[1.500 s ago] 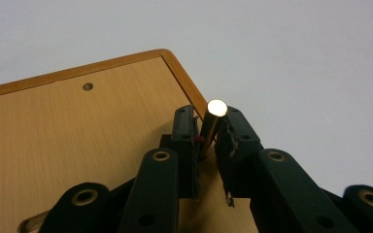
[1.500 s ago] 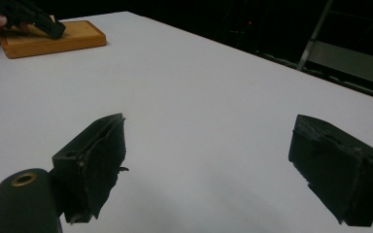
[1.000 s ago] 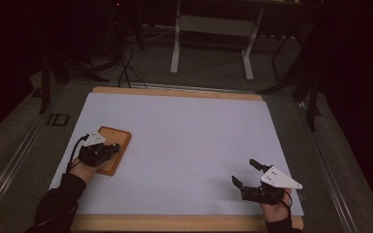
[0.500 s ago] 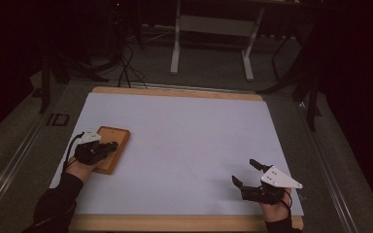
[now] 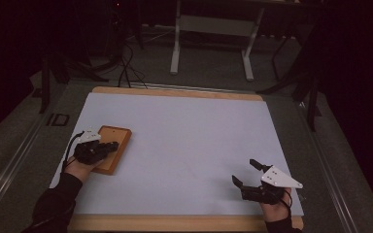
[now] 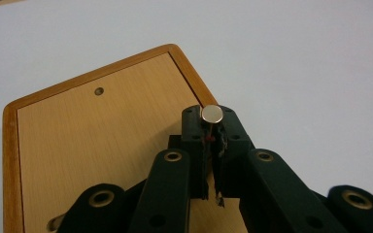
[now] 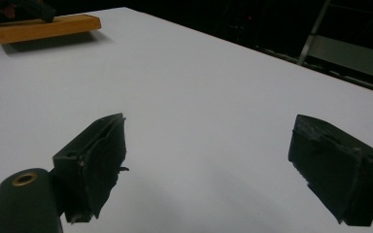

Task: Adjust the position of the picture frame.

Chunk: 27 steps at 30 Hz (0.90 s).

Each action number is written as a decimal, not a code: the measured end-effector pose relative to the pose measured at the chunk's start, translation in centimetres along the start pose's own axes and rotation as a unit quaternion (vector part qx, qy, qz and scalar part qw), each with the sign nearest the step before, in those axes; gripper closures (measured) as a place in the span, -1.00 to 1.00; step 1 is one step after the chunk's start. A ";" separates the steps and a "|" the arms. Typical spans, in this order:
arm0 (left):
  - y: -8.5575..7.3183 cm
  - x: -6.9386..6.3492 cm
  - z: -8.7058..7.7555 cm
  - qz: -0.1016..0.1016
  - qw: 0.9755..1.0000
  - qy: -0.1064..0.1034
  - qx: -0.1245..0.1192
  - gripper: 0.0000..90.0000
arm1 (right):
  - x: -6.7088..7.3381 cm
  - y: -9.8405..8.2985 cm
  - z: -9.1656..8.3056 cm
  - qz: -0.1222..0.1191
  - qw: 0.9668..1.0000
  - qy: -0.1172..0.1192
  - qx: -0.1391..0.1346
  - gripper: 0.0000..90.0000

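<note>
The left tool [image 6: 212, 127], clamped on a small metal pin [image 6: 212, 114], hovered over the wooden board [image 6: 102, 141] on the tabletop [image 5: 189, 141]; next likely seating it in the board's hole [image 6: 98, 91]. The right tool [image 7: 213, 170] sat apart, idle.

Tan wooden board [image 5: 115, 145], white table sheet [image 5: 189, 141], silvery disc [image 6: 212, 114].

Dim room; grey floor [image 5: 213, 73] w/ cables [image 5: 126, 63]; white-legged table frame [image 5: 211, 34] behind (lit weakly).
</note>
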State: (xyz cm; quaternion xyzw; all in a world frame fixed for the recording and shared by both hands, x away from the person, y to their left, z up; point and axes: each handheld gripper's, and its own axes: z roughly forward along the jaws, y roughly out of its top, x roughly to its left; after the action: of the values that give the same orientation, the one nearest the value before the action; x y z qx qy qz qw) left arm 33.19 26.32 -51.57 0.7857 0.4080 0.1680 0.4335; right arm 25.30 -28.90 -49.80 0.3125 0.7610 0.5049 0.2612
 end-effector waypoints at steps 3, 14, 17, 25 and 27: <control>0.3 -0.4 0.0 0.004 1.000 -0.006 0.000 0.89 | 0.0 0.0 0.0 0.000 1.000 0.000 0.001 -0.71; 2.2 -2.7 0.5 0.024 0.999 -0.027 0.006 0.89 | 0.1 0.0 0.0 -0.001 1.000 0.000 0.000 -0.71; 2.8 -3.6 0.8 0.032 0.999 -0.037 0.004 0.89 | 0.1 0.0 0.0 -0.001 1.000 0.001 0.000 -0.71; 4.5 -5.6 1.9 0.052 0.997 -0.062 0.005 0.89 | 0.0 0.1 -0.1 -0.001 1.000 0.001 -0.003 -0.71; 4.9 -6.1 2.1 0.058 0.996 -0.068 0.004 0.89 | 0.1 0.1 -0.1 -0.001 1.000 0.001 -0.004 -0.71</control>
State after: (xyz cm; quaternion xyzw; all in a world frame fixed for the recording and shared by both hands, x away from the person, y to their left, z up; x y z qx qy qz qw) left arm 33.22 18.97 -48.24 0.8195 0.3322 0.1367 0.4466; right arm 25.21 -28.89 -49.66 0.3100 0.7594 0.5083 0.2625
